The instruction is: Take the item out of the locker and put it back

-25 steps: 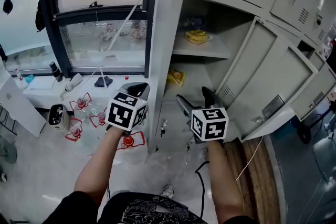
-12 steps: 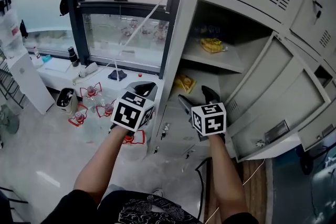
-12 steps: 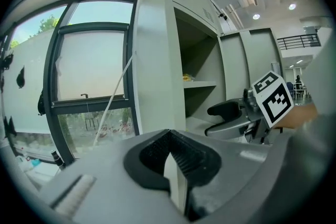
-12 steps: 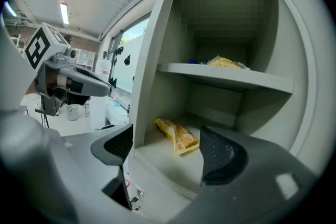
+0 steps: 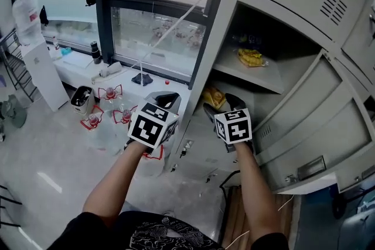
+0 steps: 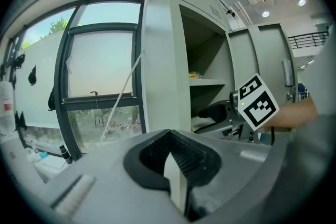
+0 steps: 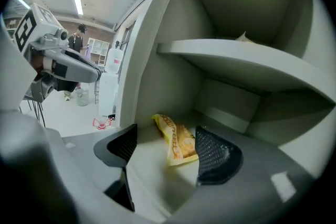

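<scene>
In the head view, I am holding my right gripper (image 5: 221,106) at the mouth of the open locker (image 5: 293,91). The yellow snack packet (image 5: 213,96) is lying on the lower compartment's floor just ahead of its tips. My left gripper (image 5: 166,98) is hanging outside the cabinet, farther off.

In the left gripper view, my jaws are pressing together on nothing, aiming past the locker's side wall.

In the right gripper view, my jaws are standing spread and have just been closing. The packet's (image 7: 178,140) near end is sitting between the pads, touched by neither. Its long axis is running away from me, slanting left.
</scene>
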